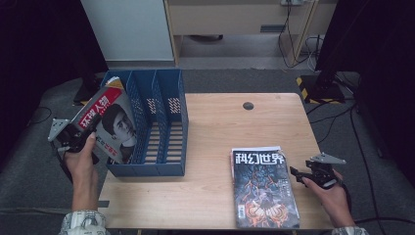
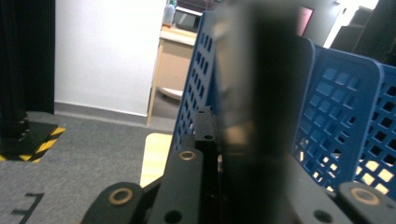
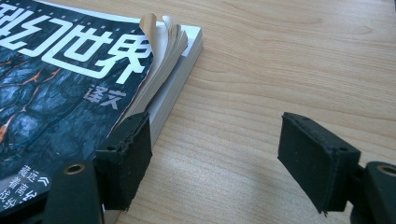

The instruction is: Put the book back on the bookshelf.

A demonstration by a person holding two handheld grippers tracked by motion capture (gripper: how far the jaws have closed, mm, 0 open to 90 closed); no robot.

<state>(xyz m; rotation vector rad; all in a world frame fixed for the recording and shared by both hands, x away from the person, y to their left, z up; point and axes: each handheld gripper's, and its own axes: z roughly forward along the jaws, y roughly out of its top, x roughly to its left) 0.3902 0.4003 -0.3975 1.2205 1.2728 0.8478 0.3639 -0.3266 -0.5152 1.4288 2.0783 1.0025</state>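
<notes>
A magazine (image 1: 112, 125) with a red banner and a portrait on its cover is tilted over the left end of a blue file rack (image 1: 169, 98), its lower part inside the leftmost slot. My left gripper (image 1: 89, 131) is shut on the magazine's left edge. In the left gripper view the magazine (image 2: 261, 102) stands edge-on between the jaws, with the rack (image 2: 341, 112) just behind. A dark-covered magazine (image 1: 264, 191) lies on a small stack on the table. My right gripper (image 1: 296, 172) stands open at its right edge. One pad (image 3: 128, 154) sits against the stack's (image 3: 60, 79) side.
The wooden table (image 1: 220, 122) has a round cable hole (image 1: 248, 105) near its far edge. The rack's middle and right slots hold nothing. Grey carpet, cables and a stand with a yellow-black base (image 1: 318, 88) surround the table.
</notes>
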